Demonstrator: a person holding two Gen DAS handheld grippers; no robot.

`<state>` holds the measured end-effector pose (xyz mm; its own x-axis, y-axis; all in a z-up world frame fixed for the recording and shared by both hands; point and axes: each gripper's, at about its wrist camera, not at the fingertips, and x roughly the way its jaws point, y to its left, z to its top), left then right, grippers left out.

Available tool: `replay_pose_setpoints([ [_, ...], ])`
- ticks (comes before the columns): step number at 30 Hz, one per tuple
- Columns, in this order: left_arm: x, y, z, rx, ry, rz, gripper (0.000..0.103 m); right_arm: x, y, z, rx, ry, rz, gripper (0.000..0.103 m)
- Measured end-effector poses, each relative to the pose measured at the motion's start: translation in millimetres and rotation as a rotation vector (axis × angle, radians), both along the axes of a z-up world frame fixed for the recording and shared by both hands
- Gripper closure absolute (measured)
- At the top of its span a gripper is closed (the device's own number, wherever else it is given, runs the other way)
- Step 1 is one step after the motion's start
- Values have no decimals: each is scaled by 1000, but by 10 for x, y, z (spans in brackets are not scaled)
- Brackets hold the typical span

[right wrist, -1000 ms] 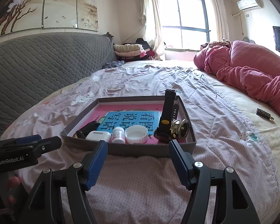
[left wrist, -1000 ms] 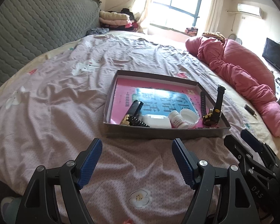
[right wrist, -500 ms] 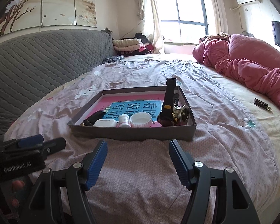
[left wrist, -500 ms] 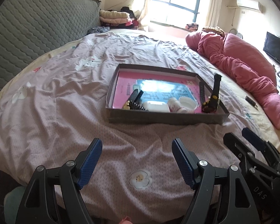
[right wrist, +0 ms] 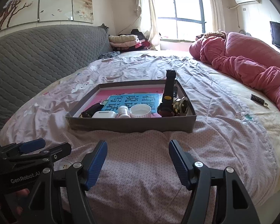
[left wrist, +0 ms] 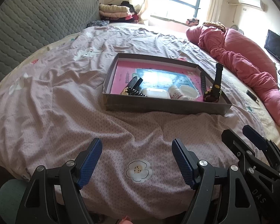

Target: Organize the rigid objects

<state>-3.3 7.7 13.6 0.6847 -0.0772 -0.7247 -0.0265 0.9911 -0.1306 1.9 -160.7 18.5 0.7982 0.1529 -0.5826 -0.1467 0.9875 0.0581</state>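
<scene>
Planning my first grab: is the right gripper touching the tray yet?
Apart. The right wrist view shows the open right gripper short of the tray, bedsheet between them.

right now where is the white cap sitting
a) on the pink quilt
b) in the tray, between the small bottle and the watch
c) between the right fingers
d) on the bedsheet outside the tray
b: the cap lies open side up inside the tray, with the bottle on one side and the watch on the other; both pairs of fingers are empty.
</scene>
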Motion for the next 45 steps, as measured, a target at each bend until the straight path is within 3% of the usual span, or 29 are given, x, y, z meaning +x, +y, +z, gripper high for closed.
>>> replay_pose_setpoints([
  [28,194,-52,-251,47,21,-8,25,257,-54,-209,-5,28,-17,35],
  [45,239,-42,-279,33,28,-15,25,286,-22,-262,-14,45,-2,35],
])
